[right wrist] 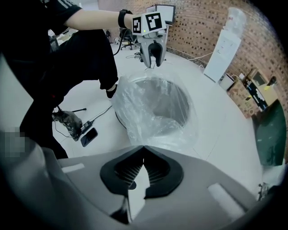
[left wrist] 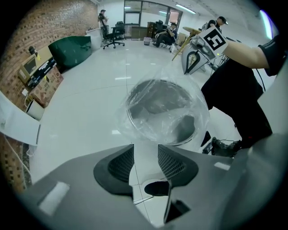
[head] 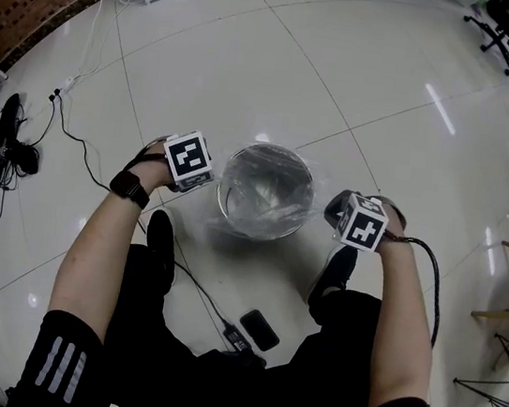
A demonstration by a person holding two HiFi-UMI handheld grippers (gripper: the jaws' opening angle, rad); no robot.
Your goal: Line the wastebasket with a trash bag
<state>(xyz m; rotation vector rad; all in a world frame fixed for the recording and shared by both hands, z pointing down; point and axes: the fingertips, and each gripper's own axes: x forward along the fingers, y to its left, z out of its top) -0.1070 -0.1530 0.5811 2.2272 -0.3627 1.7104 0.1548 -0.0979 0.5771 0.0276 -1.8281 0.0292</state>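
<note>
While the clear plastic trash bag (head: 265, 196) sat loosely inside the round silver metal wastebasket (head: 273, 148) on the floor, the left gripper (left wrist: 145, 152) hung spread and empty beside its rim. The right gripper (right wrist: 143, 152) was pressed together at the film's edge, though a catch was unclear. The step wanted opposite edges pinched, then folded evenly outward. One bag, one basket, two grippers.

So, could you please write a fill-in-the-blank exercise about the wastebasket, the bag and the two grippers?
A clear trash bag sits in the wastebasket, which stands on the tiled ___.
The jaws of the left gripper stand ___, with nothing between them.
The jaws of the right gripper are ___.

Missing words: floor; apart; shut.
</note>
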